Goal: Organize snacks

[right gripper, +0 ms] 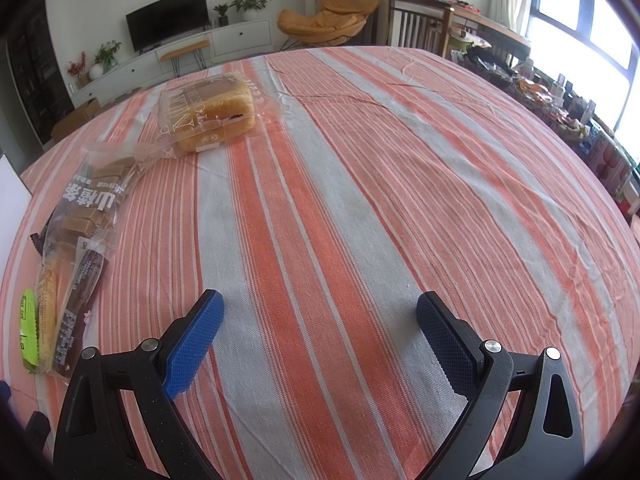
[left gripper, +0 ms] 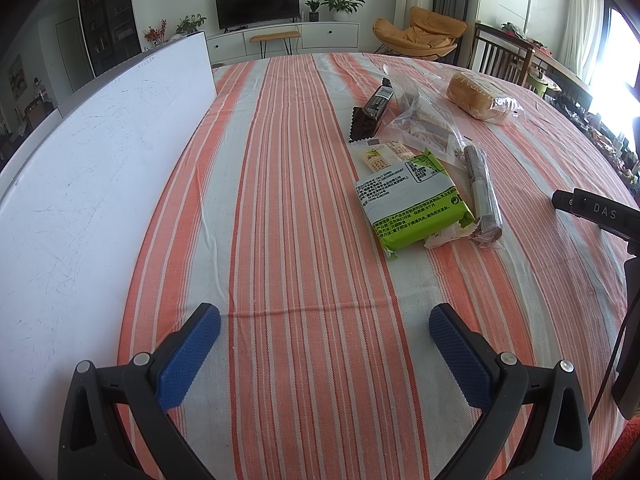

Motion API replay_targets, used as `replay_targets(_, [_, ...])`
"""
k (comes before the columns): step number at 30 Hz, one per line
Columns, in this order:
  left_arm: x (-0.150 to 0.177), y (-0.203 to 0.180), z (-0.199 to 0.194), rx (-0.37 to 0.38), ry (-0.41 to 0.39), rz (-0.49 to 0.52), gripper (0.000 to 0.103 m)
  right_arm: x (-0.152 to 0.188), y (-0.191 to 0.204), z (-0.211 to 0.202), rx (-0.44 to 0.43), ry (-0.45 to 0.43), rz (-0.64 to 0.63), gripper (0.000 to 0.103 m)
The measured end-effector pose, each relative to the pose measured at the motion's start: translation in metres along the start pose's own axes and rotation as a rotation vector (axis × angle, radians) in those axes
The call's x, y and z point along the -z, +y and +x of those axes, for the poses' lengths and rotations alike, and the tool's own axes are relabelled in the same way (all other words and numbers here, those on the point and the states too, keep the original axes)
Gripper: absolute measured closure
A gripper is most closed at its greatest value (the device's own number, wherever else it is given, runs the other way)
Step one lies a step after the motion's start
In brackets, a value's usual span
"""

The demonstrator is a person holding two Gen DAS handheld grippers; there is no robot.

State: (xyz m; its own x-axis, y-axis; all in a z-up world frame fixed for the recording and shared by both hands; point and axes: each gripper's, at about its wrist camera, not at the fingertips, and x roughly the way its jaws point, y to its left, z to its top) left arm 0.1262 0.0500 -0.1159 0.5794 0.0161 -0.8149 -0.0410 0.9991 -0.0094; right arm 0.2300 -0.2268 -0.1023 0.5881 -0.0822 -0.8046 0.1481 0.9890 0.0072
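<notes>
Several snacks lie on the striped tablecloth (left gripper: 304, 184). In the left wrist view there is a green and white packet (left gripper: 412, 204), a grey roll of biscuits (left gripper: 482, 190), a small yellow packet (left gripper: 384, 156), a black packet (left gripper: 372, 110), a clear bag of brown bars (left gripper: 420, 120) and a bagged bread loaf (left gripper: 478, 96). My left gripper (left gripper: 324, 328) is open and empty, well short of them. My right gripper (right gripper: 320, 312) is open and empty over bare cloth. In the right wrist view the bread loaf (right gripper: 212, 114) lies far left and the bag of bars (right gripper: 92, 204) lies at the left.
A white board (left gripper: 100, 184) stands along the table's left side. Part of the other gripper's black body (left gripper: 600, 212) shows at the right edge. Wooden chairs (right gripper: 420, 20) and cluttered shelves (right gripper: 560, 104) stand beyond the table on the right. A TV (left gripper: 258, 2) stands far behind.
</notes>
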Motion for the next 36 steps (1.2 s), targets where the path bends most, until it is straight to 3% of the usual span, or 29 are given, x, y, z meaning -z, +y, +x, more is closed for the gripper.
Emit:
replay_targets(4, [0.0,0.001,0.0,0.008,-0.001,0.0,0.0,0.0,0.0,0.0,0.0,0.0,0.0,0.004])
replay_targets(6, [-0.004,0.002,-0.001,0.049,0.028,0.015,0.0,0.0,0.0,0.0,0.0,0.0,0.0,0.004])
replay_targets(10, [-0.031,0.018,-0.006,0.219,0.067,-0.202,0.001,0.0,0.0,0.0,0.0,0.0,0.0,0.004])
replay_targets(12, [-0.05,0.018,-0.005,0.268,0.064,-0.28,0.001,0.001,0.0,-0.001,0.0,0.0,0.0,0.004])
replay_targets(16, [-0.074,-0.004,0.024,0.234,0.148,-0.258,0.002,0.0,0.0,0.0,0.0,0.0,0.0,0.004])
replay_targets(18, [-0.074,-0.012,0.03,0.198,0.15,-0.211,0.019,0.0,0.0,0.0,0.0,0.0,0.0,0.004])
replay_targets(20, [-0.071,-0.013,0.023,0.197,0.127,-0.156,0.051,0.0,0.0,0.0,0.0,-0.001,0.0,0.004])
replay_targets(23, [-0.058,0.005,0.007,0.22,0.108,-0.177,0.052,0.0,0.0,0.0,0.0,0.0,0.0,0.004])
replay_targets(29, [-0.018,0.018,-0.023,0.122,0.136,-0.013,0.05,0.0,0.0,0.001,0.0,0.0,0.0,0.004])
replay_targets(33, [0.002,0.027,-0.026,0.079,0.125,0.012,0.029,0.0,0.0,0.001,0.0,0.0,0.0,0.004])
replay_targets(36, [0.01,0.034,-0.023,0.061,0.095,0.012,0.027,0.0,0.0,0.0,0.0,0.0,0.0,0.004])
